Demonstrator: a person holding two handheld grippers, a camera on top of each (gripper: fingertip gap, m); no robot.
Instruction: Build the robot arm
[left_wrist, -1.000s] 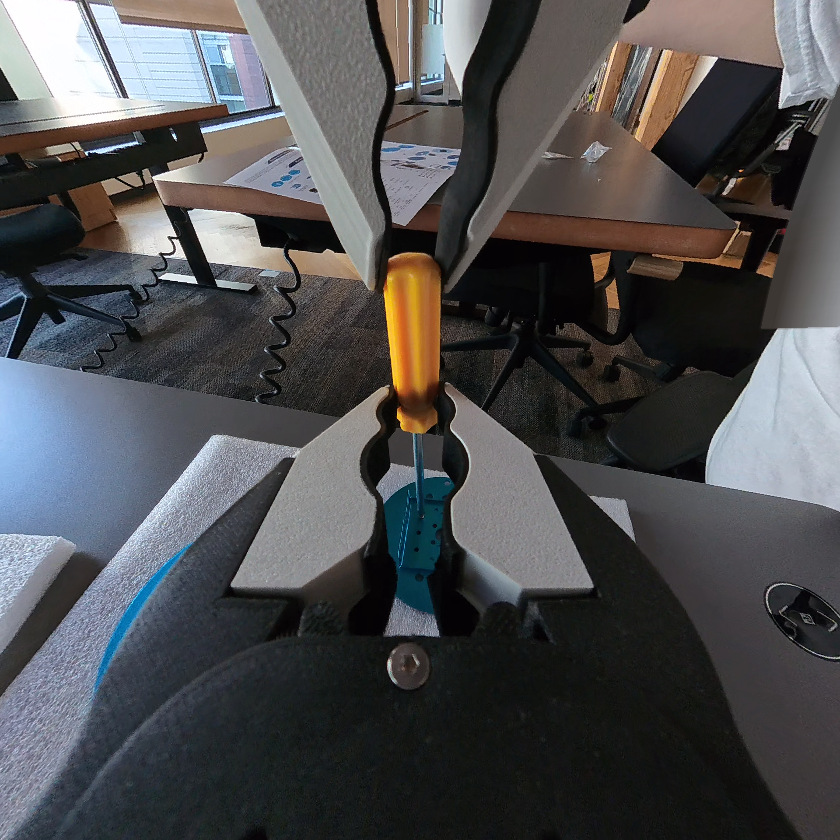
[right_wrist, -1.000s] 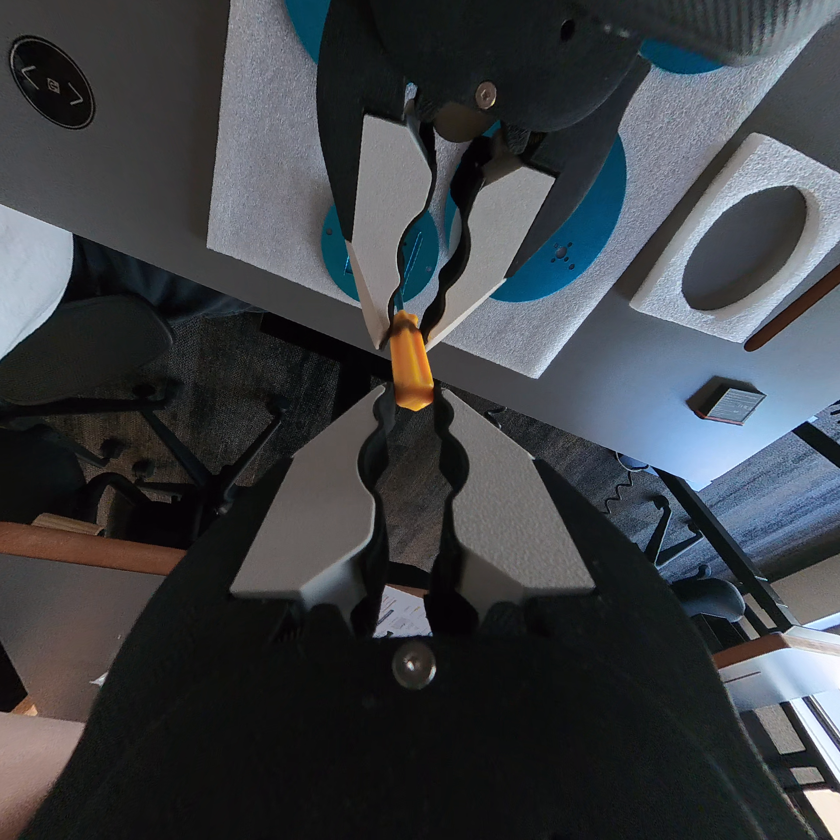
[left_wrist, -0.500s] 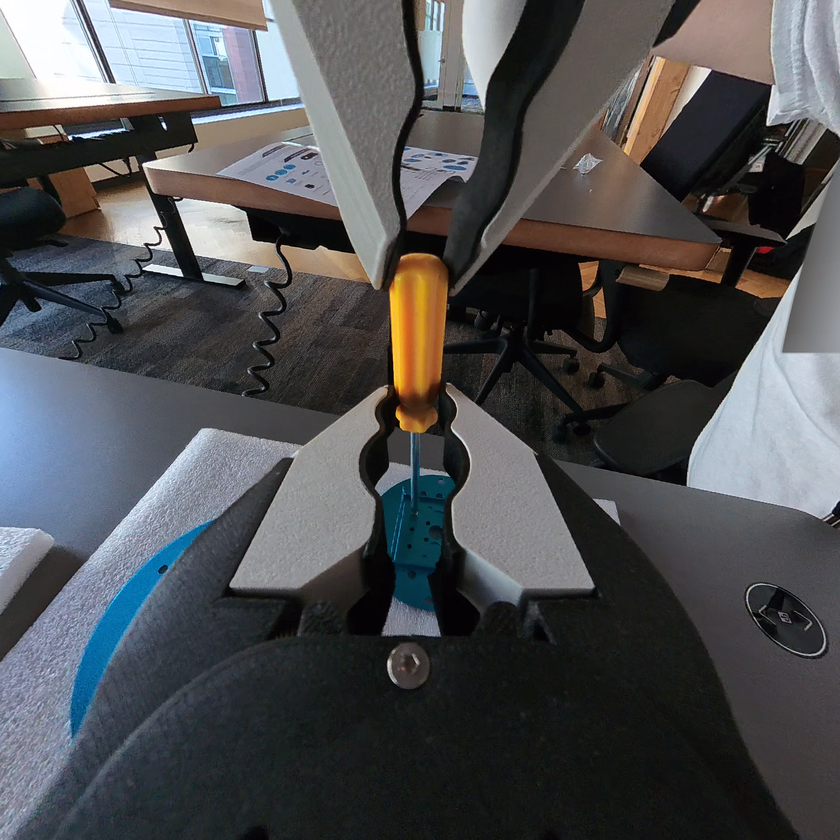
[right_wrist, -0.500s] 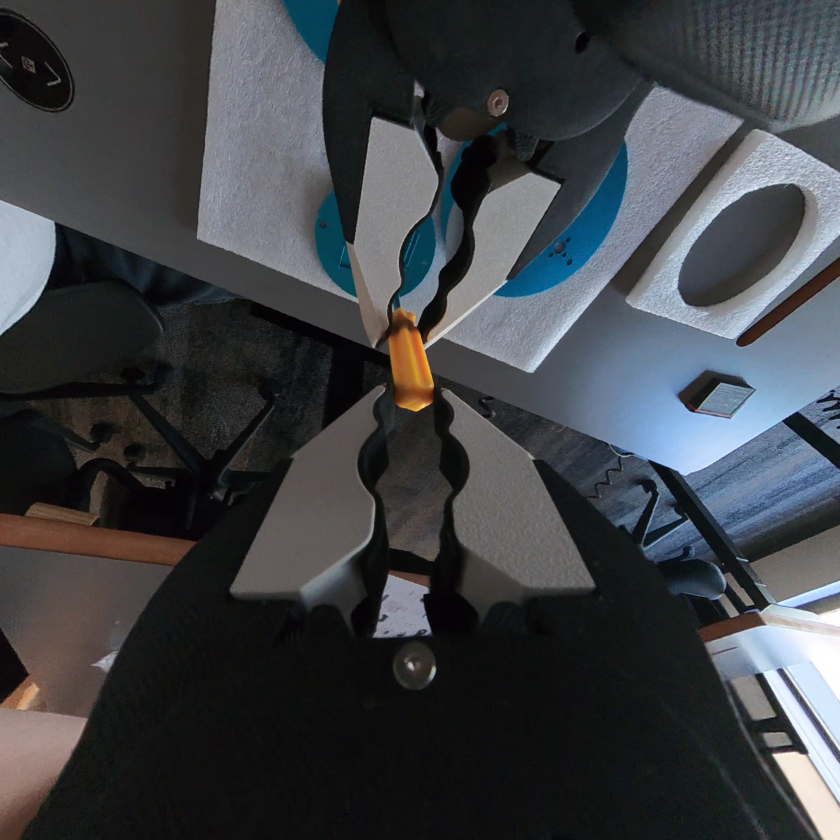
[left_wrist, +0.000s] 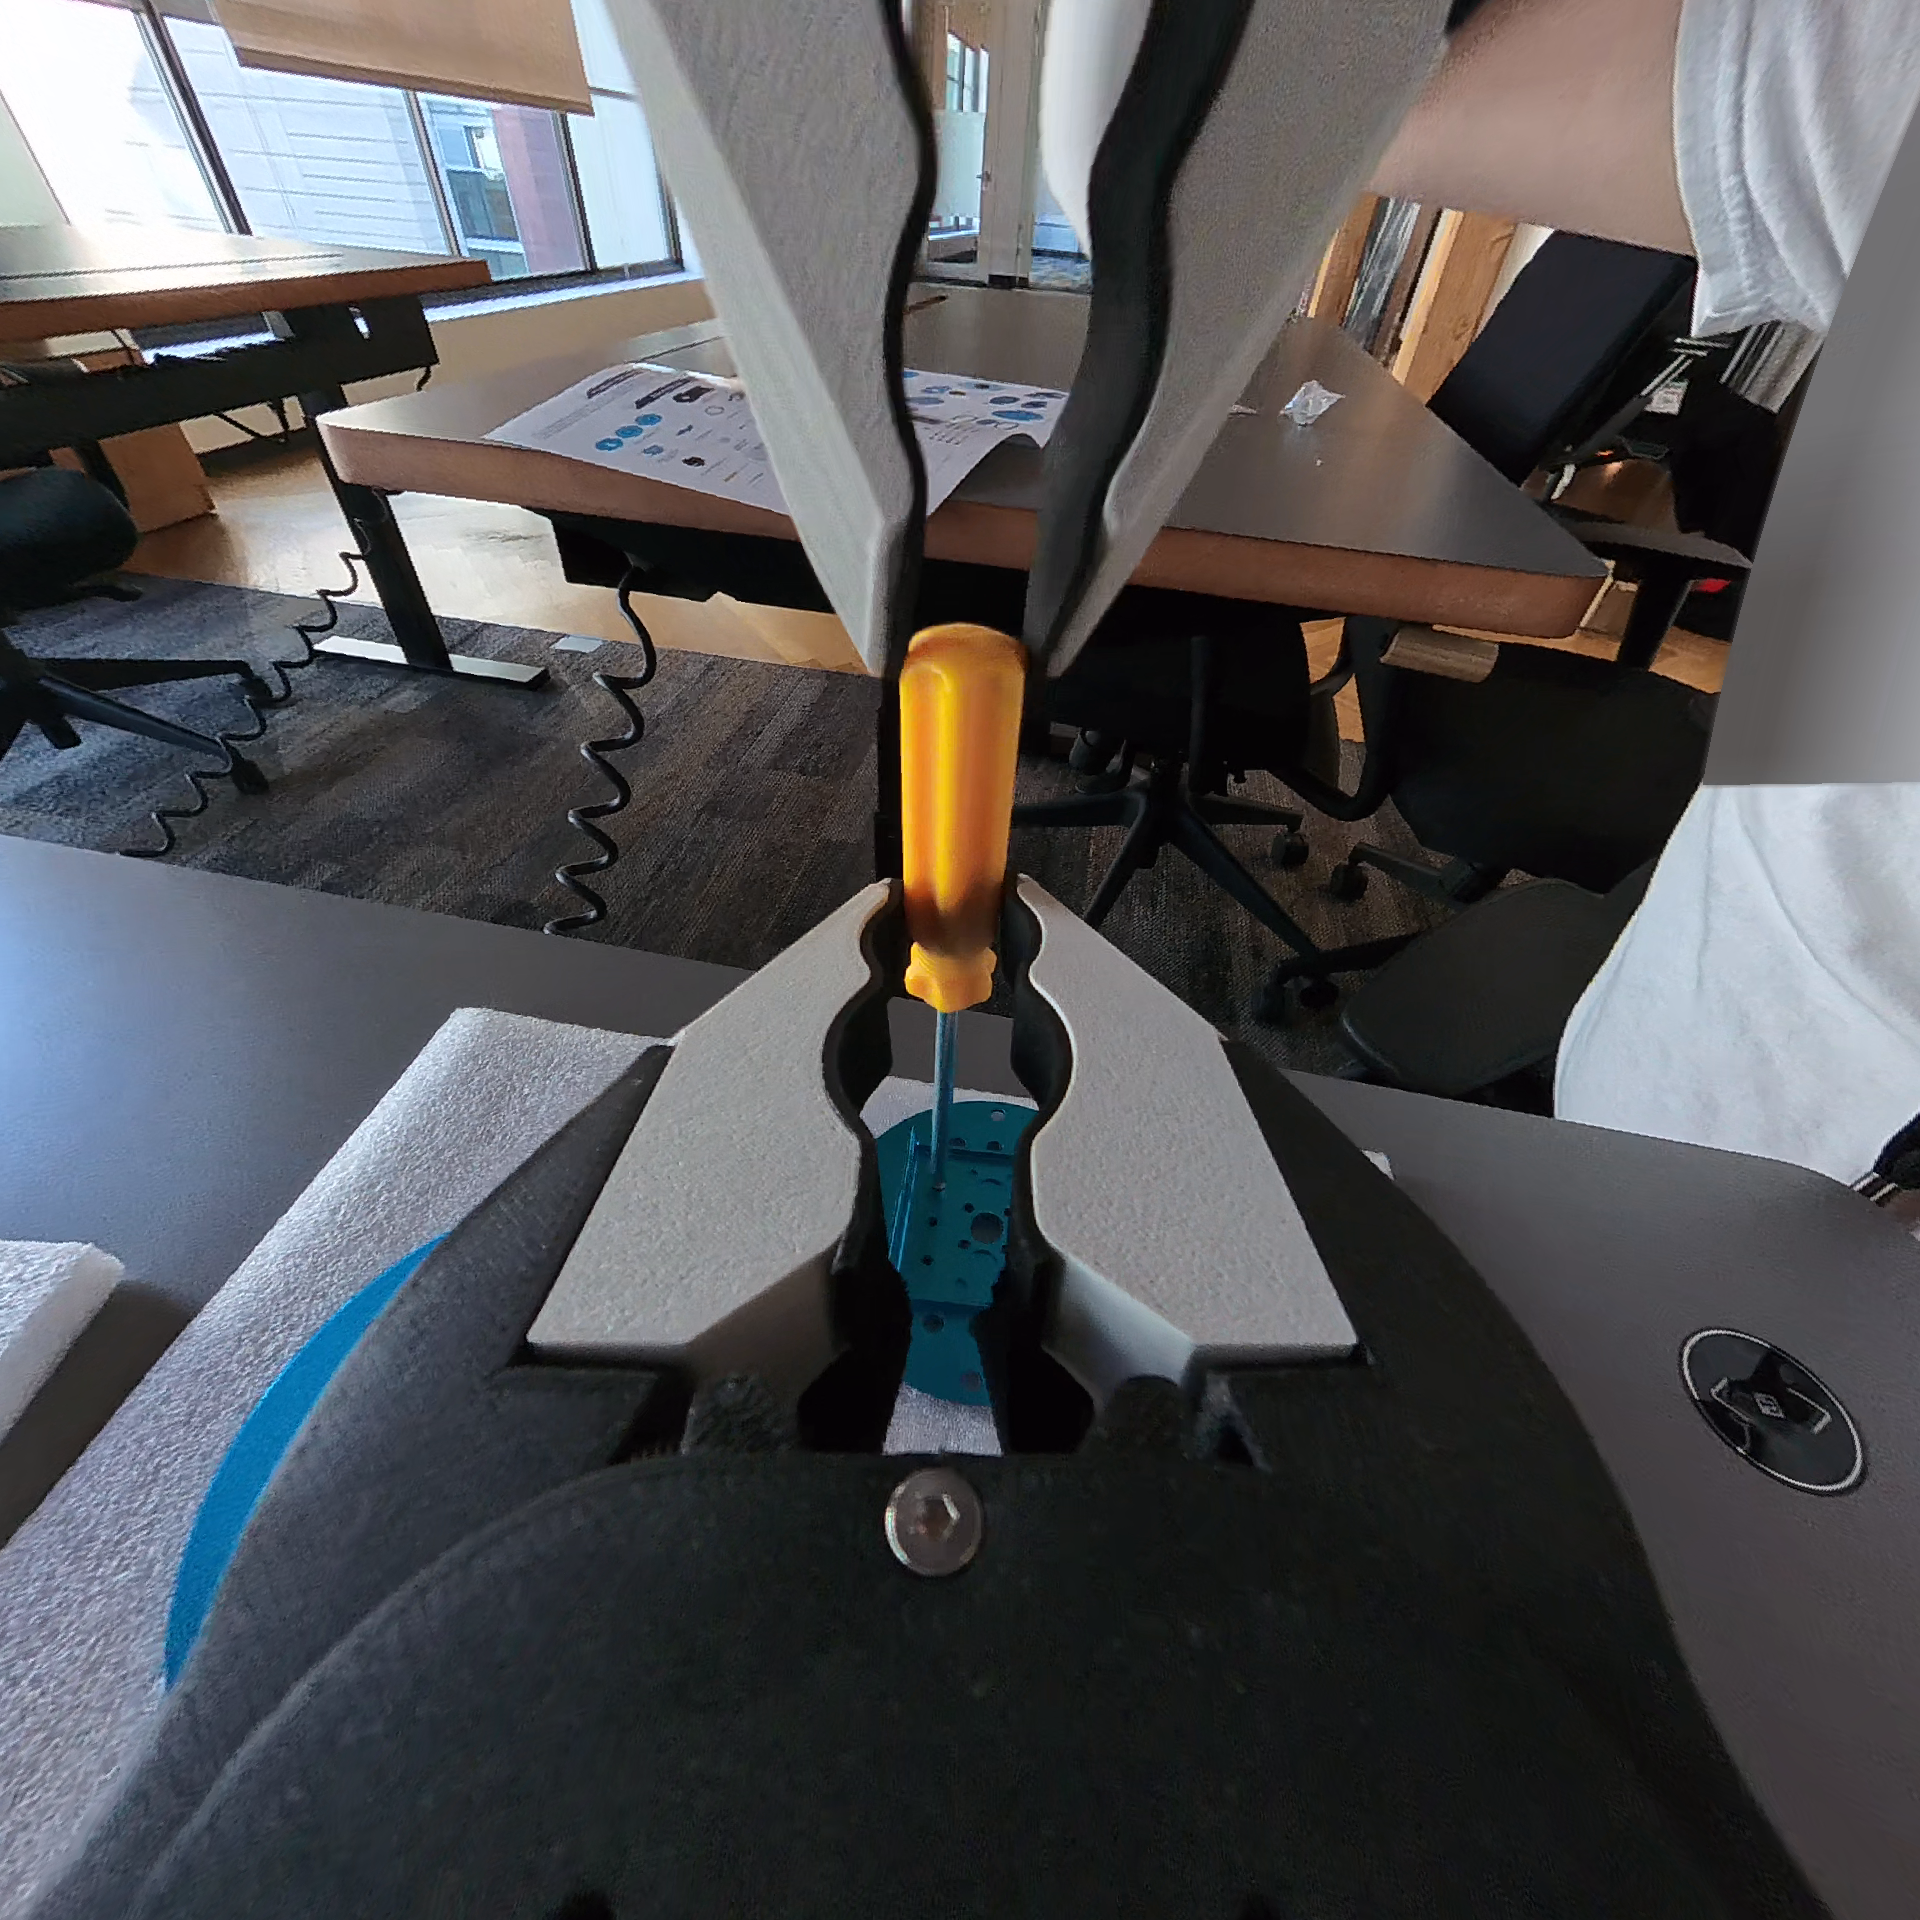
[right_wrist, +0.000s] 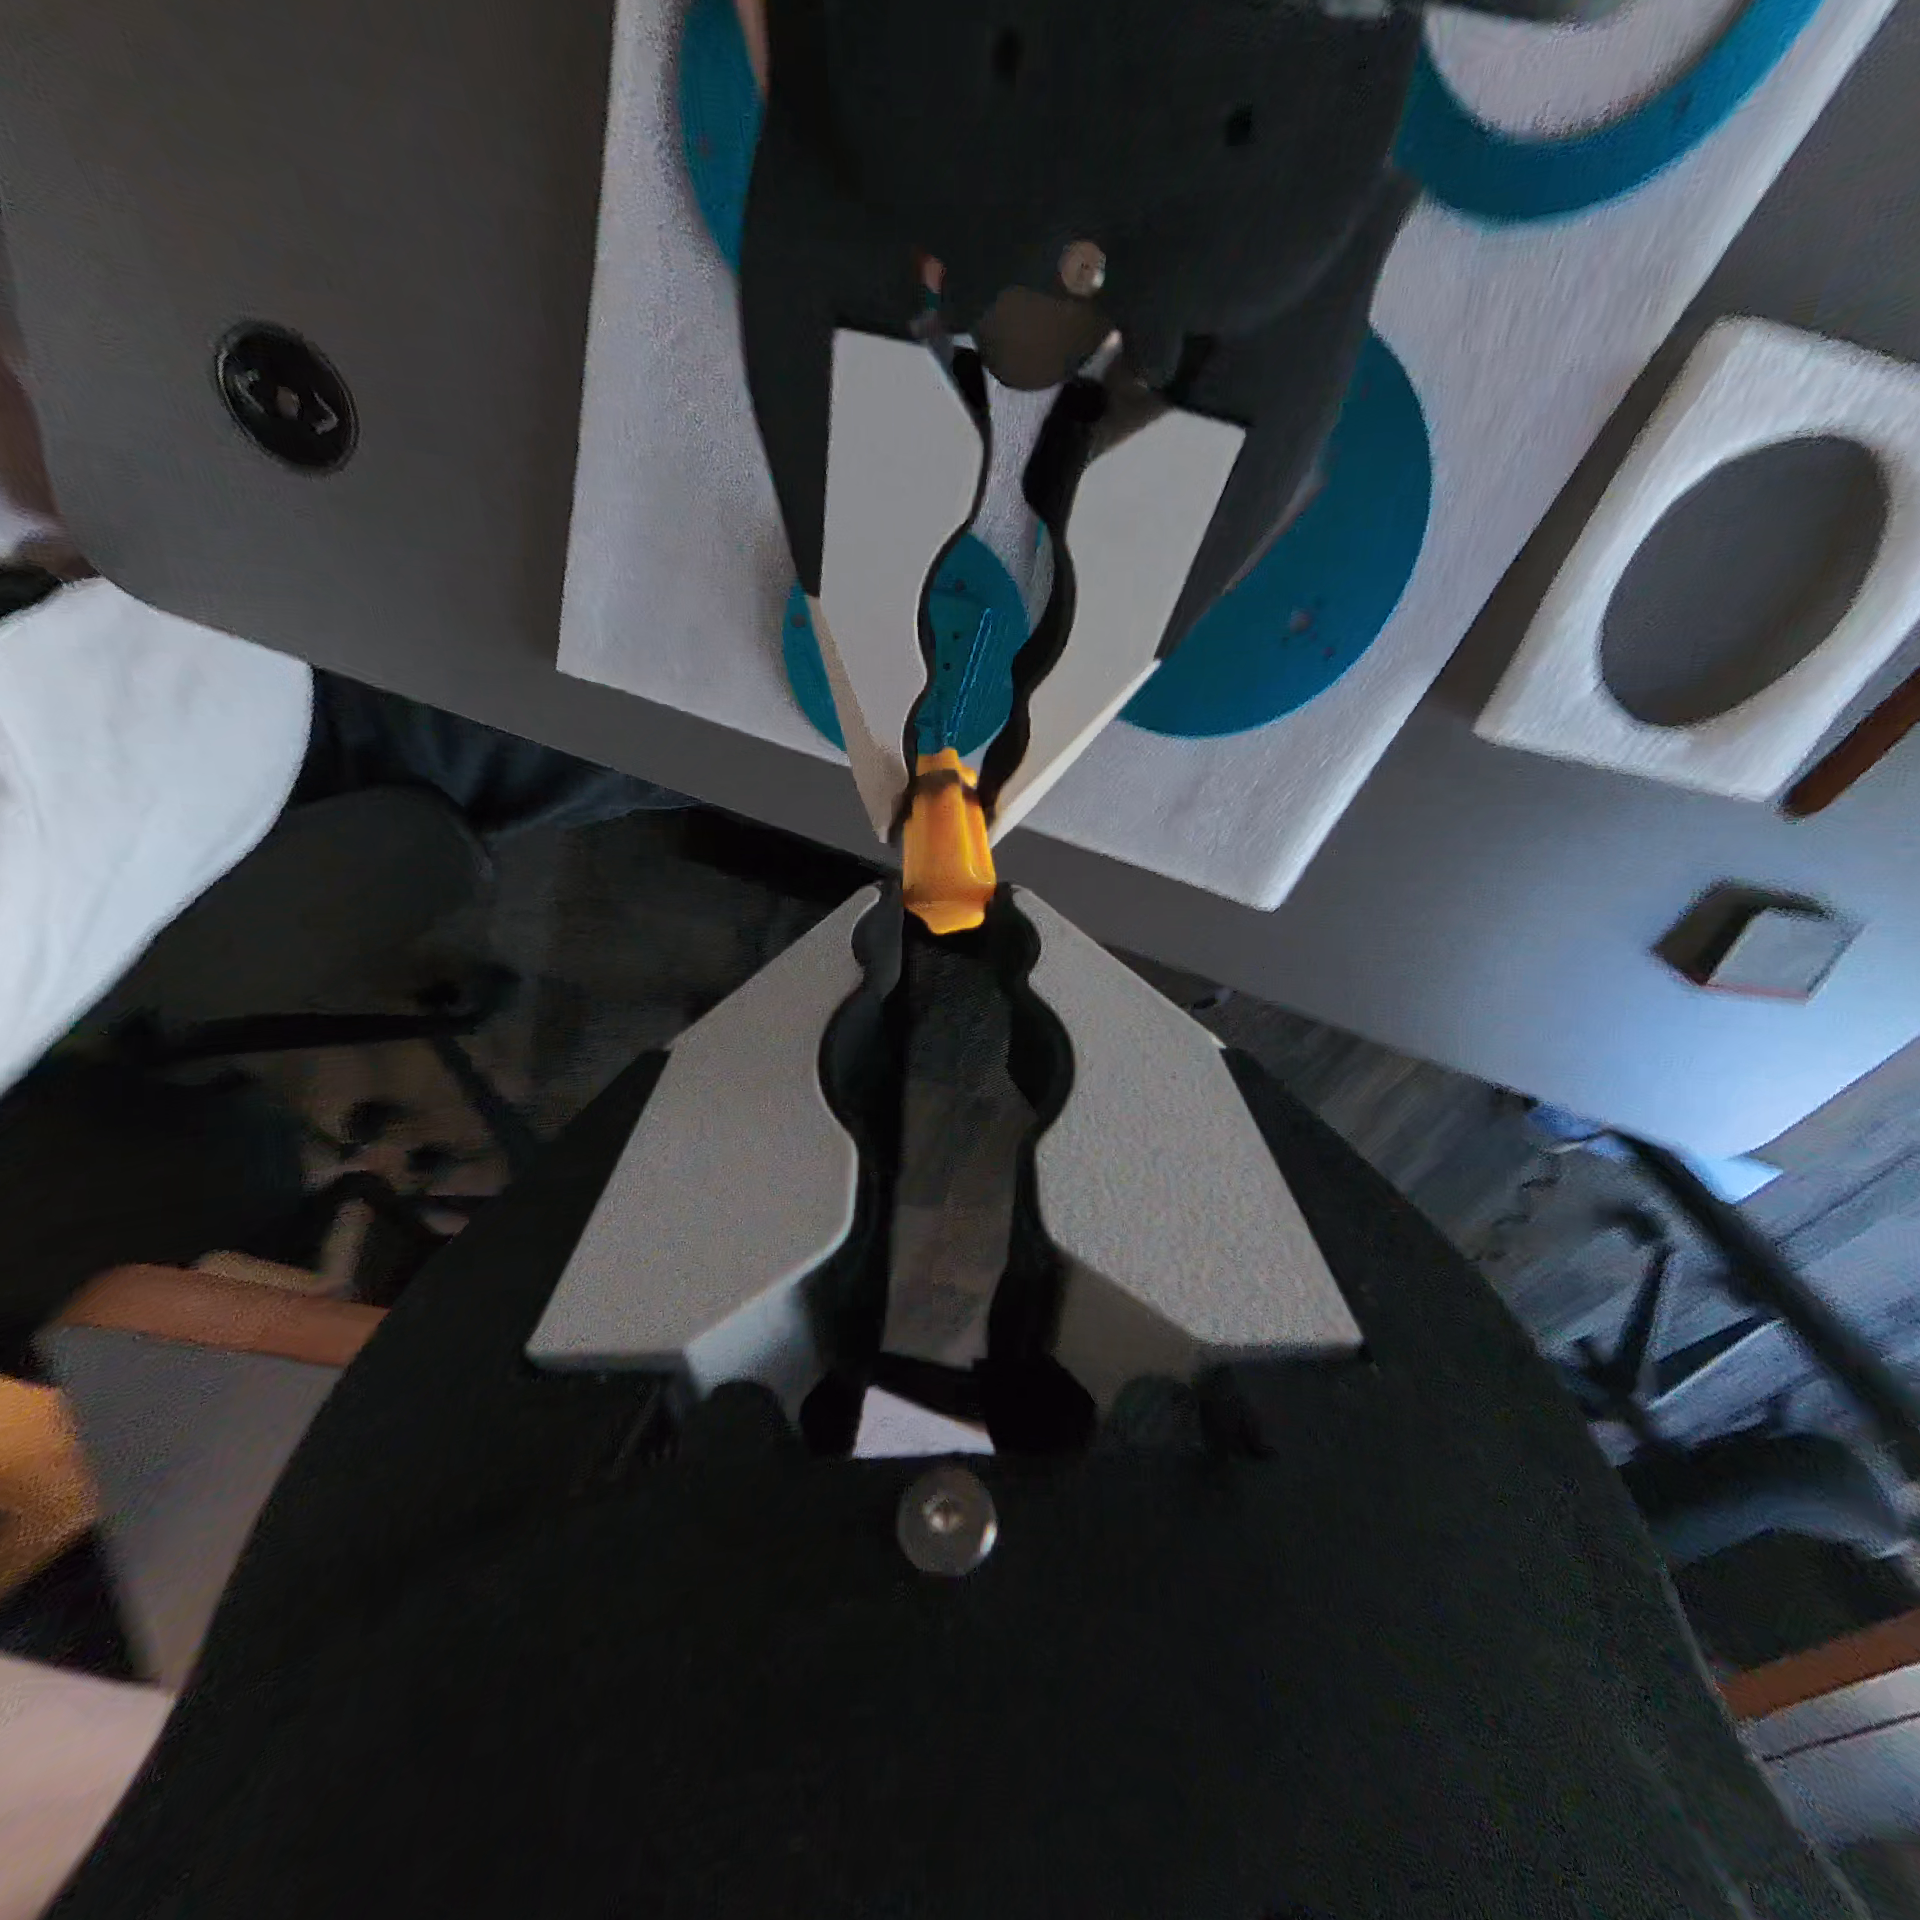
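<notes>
An orange-handled screwdriver (left_wrist: 956, 790) stands upright, its thin shaft reaching down onto a blue perforated bracket (left_wrist: 951, 1236). The bracket sits on a small blue disc (left_wrist: 940, 1351) on a white foam pad (left_wrist: 436, 1132). My left gripper (left_wrist: 954, 904) is shut on the lower end of the handle. My right gripper (left_wrist: 961, 649) comes down from above and is shut on the handle's top. In the right wrist view, my right gripper (right_wrist: 943, 902) pinches the screwdriver (right_wrist: 943, 852) top, with my left gripper (right_wrist: 938, 821) just beyond and the bracket (right_wrist: 977, 665) under it.
A larger blue disc (right_wrist: 1320, 623) lies in the foam pad (right_wrist: 665, 468). A foam block with a round hole (right_wrist: 1538, 686), a small square object (right_wrist: 1756, 940) and a round black desk button (left_wrist: 1766, 1413) are on the dark table (left_wrist: 208, 997). A person in white (left_wrist: 1766, 987) stands right. One gripper's finger ends stand about 5 centimetres off the other's. The small blue disc (left_wrist: 940, 1351) is about 10 centimetres from my left fingertips.
My right gripper has twisted about the screwdriver's axis, so its view has rotated and blurred. Both grippers stay shut on the handle. The left wrist view has shifted a little.
</notes>
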